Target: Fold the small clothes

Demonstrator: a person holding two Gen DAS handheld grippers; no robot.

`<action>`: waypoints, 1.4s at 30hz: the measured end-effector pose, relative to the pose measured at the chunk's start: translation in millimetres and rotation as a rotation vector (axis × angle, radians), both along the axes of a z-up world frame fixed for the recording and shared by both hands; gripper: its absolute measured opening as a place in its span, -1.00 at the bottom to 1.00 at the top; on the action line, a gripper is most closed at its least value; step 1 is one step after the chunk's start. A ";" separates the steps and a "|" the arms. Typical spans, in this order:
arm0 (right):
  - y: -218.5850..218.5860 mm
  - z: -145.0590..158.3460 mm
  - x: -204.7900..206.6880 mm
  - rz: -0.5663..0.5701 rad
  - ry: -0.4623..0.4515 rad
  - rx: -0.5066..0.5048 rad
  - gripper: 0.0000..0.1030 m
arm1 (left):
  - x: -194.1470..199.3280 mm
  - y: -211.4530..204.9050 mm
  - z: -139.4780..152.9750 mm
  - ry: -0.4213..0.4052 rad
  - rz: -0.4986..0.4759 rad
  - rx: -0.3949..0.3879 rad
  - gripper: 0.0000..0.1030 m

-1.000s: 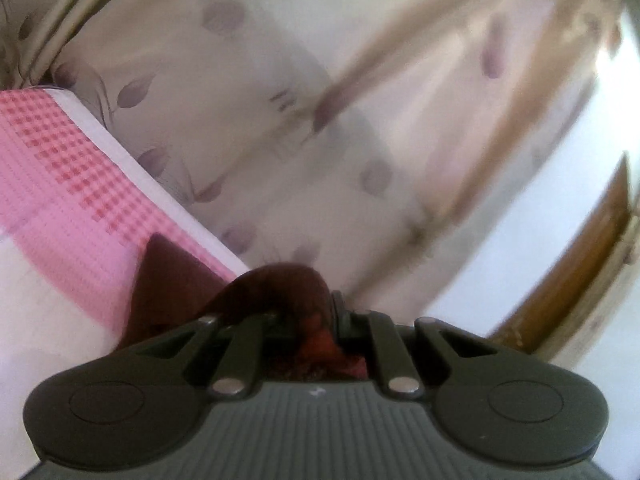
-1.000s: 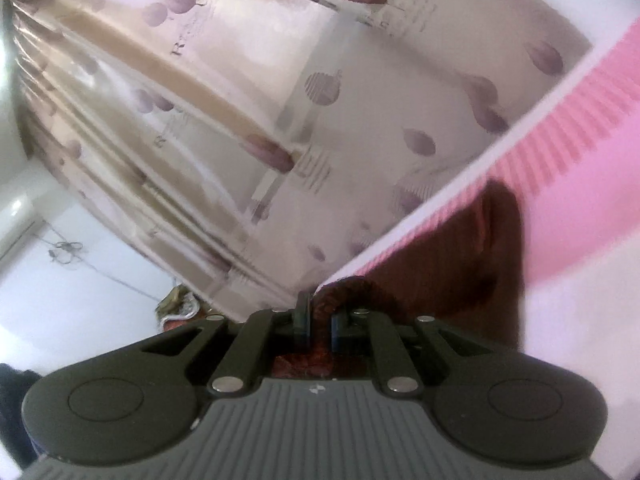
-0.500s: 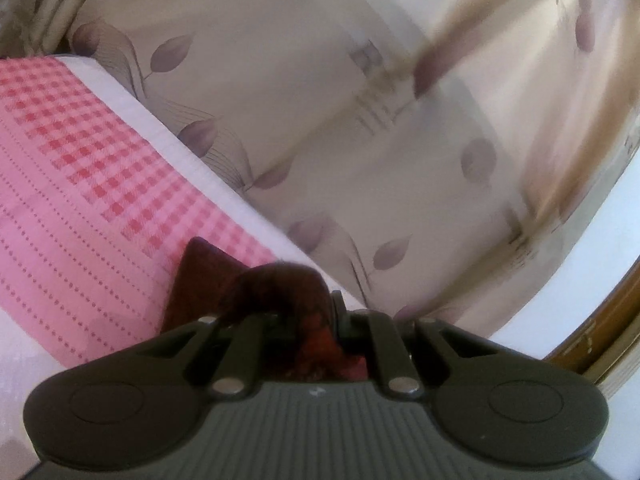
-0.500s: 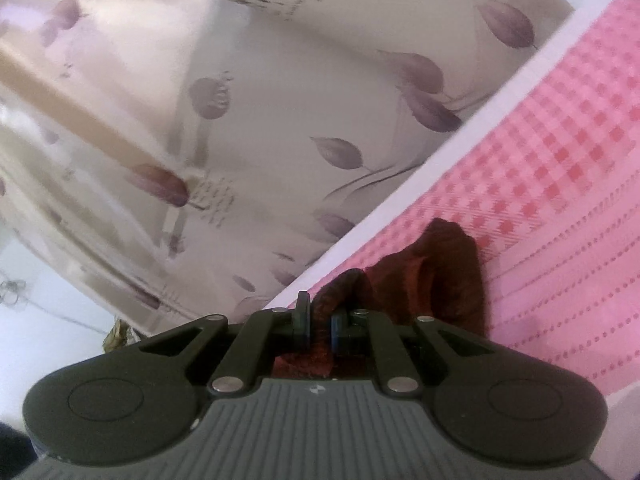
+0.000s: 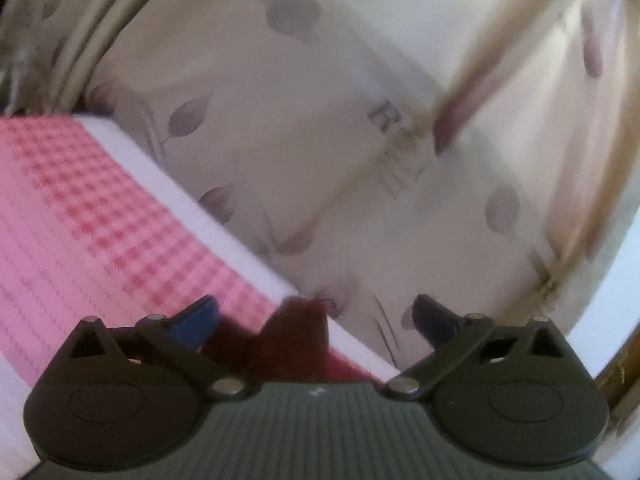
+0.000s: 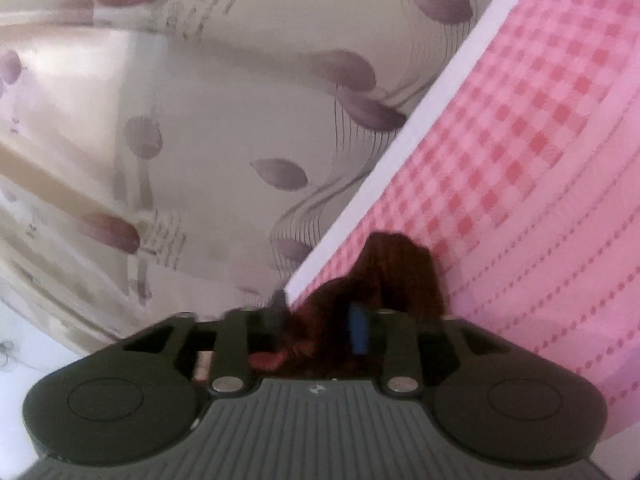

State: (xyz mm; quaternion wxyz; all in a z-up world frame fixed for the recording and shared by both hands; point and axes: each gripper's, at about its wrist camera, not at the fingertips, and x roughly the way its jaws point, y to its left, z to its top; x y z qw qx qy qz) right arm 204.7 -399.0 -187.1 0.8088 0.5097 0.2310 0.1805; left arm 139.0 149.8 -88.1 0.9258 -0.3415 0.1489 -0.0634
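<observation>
A small dark red garment [image 5: 288, 344] lies bunched on the pink checked bed sheet [image 5: 100, 220], close to the bed's white edge. My left gripper [image 5: 314, 314] stands wide open, jaws still opening, with the cloth low between its fingers and neither pad touching it. In the right wrist view the same garment [image 6: 396, 264] heaps up just ahead of my right gripper [image 6: 318, 318]. Its jaws are opening and stand partly apart, with cloth in the gap and the pads no longer pinching it. Most of the garment is hidden behind the gripper bodies.
A beige curtain with purple leaf print [image 5: 320, 140] hangs right behind the bed's white edge [image 5: 208, 220]. More pink sheet [image 6: 540, 160] stretches away to the right in the right wrist view. A wooden frame [image 5: 624, 364] shows at the far right.
Both grippers held pinches of the dark red garment and came down toward the sheet. Now both have opened, the left fully, and the cloth rests on the bed.
</observation>
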 end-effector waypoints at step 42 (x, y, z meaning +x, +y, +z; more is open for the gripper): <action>120.8 23.2 -85.8 0.194 -0.226 -0.888 0.64 | -53.2 -50.9 -32.4 0.175 -0.083 0.641 1.00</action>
